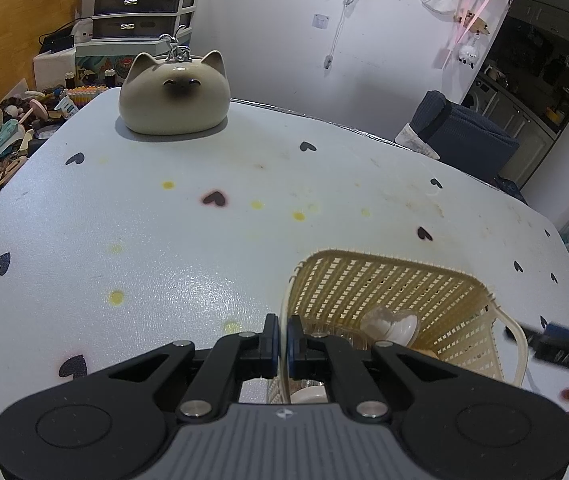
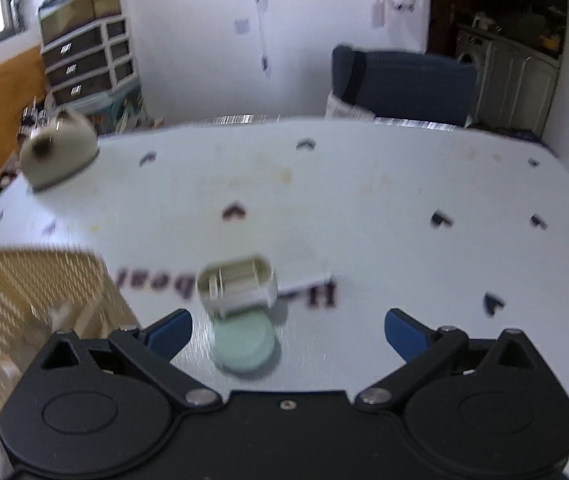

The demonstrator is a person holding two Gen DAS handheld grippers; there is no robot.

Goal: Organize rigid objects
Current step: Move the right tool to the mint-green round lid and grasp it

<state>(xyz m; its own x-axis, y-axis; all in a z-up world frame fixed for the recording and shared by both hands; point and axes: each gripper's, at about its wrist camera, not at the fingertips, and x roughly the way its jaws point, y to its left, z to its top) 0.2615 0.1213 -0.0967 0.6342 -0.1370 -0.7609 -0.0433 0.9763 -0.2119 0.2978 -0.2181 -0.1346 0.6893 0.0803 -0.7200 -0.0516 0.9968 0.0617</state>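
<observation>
A cream woven plastic basket (image 1: 396, 280) stands on the table at the near right of the left wrist view. My left gripper (image 1: 283, 340) is shut on the basket's near-left rim. A clear heart-shaped piece (image 1: 390, 326) and other small items lie inside. In the blurred right wrist view the basket (image 2: 32, 292) is at the left. My right gripper (image 2: 287, 330) is open and empty, just short of a small white box (image 2: 238, 284) and a pale green round disc (image 2: 244, 346) that lie between its fingers' line.
A beige cat-shaped ceramic pot (image 1: 174, 96) sits at the table's far left corner. The white table cover (image 1: 204, 240) has black hearts and yellow stains. A blue chair (image 2: 400, 84) stands behind the far edge. Cluttered shelves and a drawer unit (image 1: 144, 0) are at the left.
</observation>
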